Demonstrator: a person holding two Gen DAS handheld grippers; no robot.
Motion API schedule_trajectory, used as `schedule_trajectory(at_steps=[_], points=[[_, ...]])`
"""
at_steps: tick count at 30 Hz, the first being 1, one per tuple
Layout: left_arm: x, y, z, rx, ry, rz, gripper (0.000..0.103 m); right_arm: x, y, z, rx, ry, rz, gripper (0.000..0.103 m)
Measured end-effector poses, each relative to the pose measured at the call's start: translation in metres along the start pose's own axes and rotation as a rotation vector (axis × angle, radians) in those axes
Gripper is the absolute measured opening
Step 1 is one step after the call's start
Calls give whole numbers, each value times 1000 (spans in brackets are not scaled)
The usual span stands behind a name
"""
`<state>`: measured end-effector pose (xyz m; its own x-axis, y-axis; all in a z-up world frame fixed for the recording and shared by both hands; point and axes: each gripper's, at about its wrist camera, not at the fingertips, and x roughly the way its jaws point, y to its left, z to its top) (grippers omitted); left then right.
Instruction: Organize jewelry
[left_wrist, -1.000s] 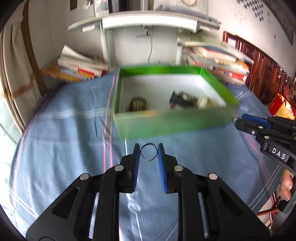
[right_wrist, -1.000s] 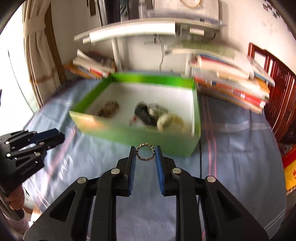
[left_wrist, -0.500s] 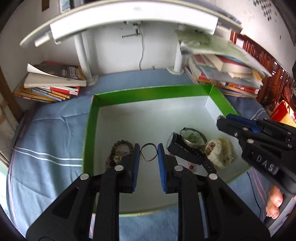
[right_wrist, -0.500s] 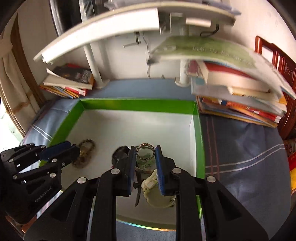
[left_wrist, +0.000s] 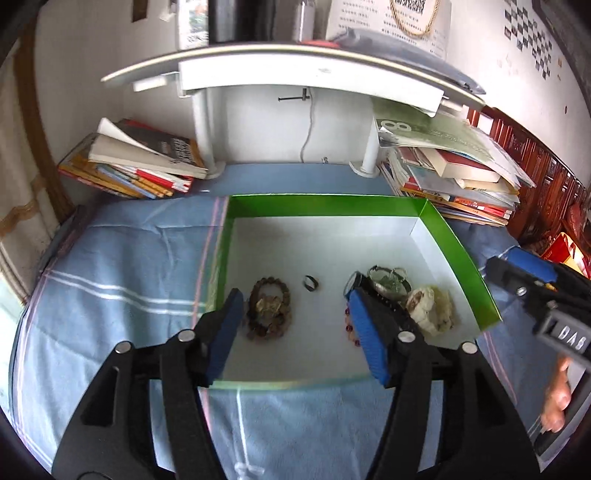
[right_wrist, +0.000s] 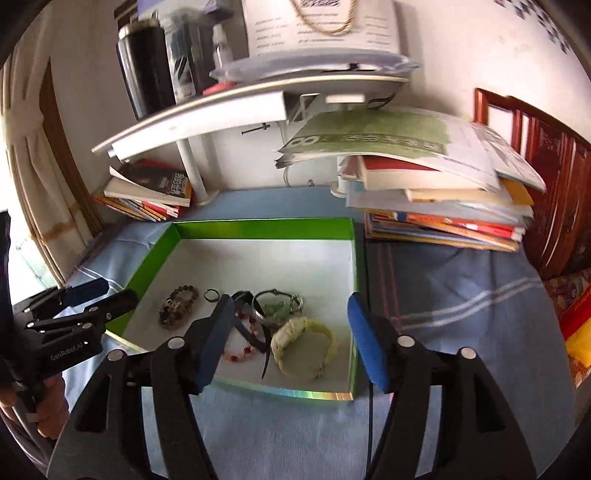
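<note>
— Two grippers over one green box (left_wrist: 458, 243) — what lies where?

— On a blue cloth (left_wrist: 122, 273) sits the box, white inside. Its biggest piece is a pale yellow watch (right_wrist: 303, 341) at the near right, then a dark-strapped watch (right_wrist: 255, 332), a brown bead bracelet (left_wrist: 267, 308) to the left, a red bead string (right_wrist: 240, 350), and smallest, a thin dark ring (left_wrist: 311, 283) lying loose between the bracelet and the watches.

— And the jaws?

— Both pairs are opening and stand wide, with nothing between the pads. The left gripper (left_wrist: 295, 328) hangs above the near part of the box; the right gripper (right_wrist: 290, 334) hangs over the watches.

— Which is nearer the ring?

— The left one, I'd judge. In its view the ring lies just ahead of the gap between the blue pads, almost on the centre line. From the right wrist view it sits off to the left, just beyond the left pad (right_wrist: 216, 338).

— Does the ring point anywhere?

— Hardly — it is a small hoop, seemingly tipped on edge, so its long axis is too small to tell. The bracelet runs roughly away from the camera.
</note>
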<state>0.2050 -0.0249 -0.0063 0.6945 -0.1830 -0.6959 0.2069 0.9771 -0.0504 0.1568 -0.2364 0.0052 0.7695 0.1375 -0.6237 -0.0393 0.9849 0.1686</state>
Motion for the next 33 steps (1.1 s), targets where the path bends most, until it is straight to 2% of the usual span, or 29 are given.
schedule_trajectory(at_steps=[2, 4, 8, 11, 16, 19, 22, 25, 33], points=[[-16, 2, -19, -4, -13, 16, 65, -12, -7, -17, 20, 4, -13, 71], [-27, 2, -41, 0, -13, 31, 67, -17, -13, -40, 32, 35, -40, 72], [-40, -4, -86, 10, 35, 45, 68, -15, -14, -80, 46, 133, -58, 72], [-49, -8, -106, 19, 54, 42, 68, -16, -2, -98, -3, 157, -85, 72], [-73, -12, -108, 41, -44, 89, 78, -28, 20, -92, -49, 81, -115, 73], [-86, -11, -104, 25, -93, 99, 83, -44, 24, -85, -48, 17, -115, 86], [-97, -11, -98, 25, -122, 107, 86, -65, 32, -80, -62, -61, -140, 93], [-106, -12, -95, 23, -138, 115, 89, -74, 37, -76, -73, -83, -148, 100], [-119, -14, -94, 22, -148, 108, 93, -84, 48, -72, -98, -109, -152, 100]])
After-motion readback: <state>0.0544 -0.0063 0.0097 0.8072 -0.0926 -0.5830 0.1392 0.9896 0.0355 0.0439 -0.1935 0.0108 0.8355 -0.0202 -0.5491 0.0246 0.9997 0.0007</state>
